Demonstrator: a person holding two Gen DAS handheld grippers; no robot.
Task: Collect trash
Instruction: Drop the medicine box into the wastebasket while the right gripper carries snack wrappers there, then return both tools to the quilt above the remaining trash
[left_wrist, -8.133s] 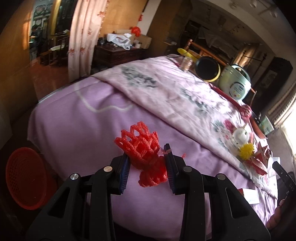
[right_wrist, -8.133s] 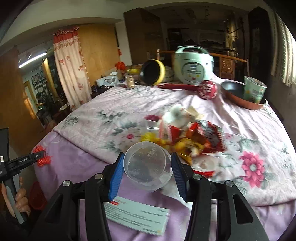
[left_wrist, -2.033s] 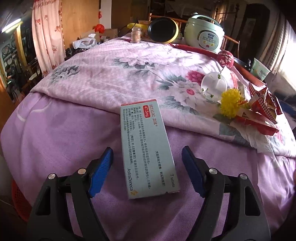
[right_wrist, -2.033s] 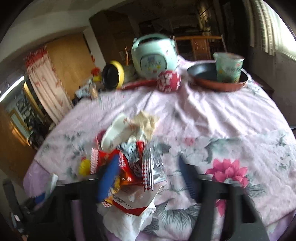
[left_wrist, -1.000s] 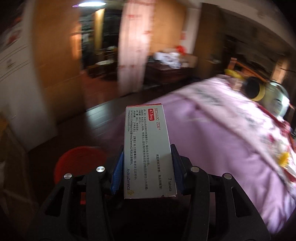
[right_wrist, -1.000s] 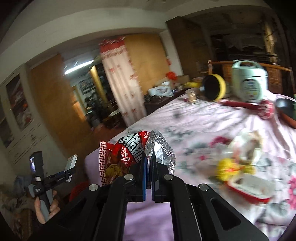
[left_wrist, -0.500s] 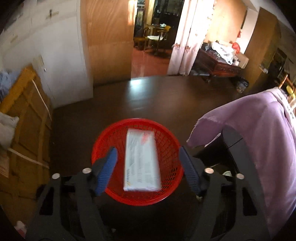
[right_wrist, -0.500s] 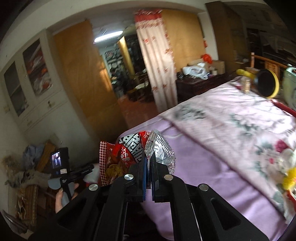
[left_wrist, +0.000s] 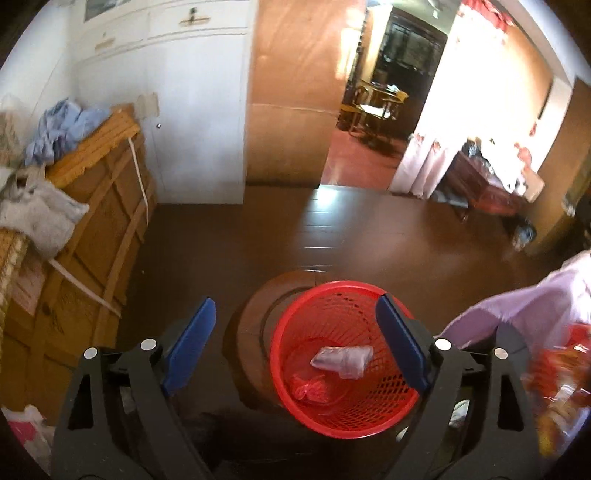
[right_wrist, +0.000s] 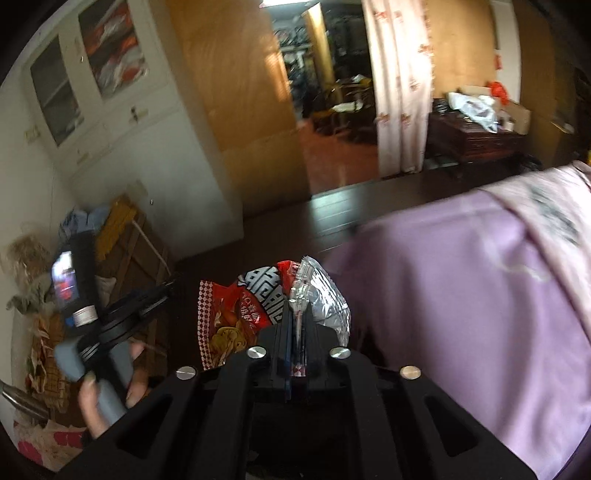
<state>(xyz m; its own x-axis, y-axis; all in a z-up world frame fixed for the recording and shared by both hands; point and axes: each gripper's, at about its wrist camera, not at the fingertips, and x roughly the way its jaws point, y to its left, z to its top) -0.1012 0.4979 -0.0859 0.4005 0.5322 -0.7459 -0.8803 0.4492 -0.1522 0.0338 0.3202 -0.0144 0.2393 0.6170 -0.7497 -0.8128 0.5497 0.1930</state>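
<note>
Now spreading wide and empty, left gripper (left_wrist: 295, 343) hanging above the red basket (left_wrist: 376, 410). Loosening slightly yet pinching the snack bag (right_wrist: 258, 310), right gripper (right_wrist: 295, 332), bag sticking up from its fingertips.

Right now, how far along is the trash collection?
Done: a clear cup and a red foam net lie in the red basket. In hand: the left gripper hangs over the basket, jaws opening, empty; the right gripper has a snack wrapper between its opening jaws, not yet binned. Left: drop that wrapper; the tabletop is out of view.
</note>
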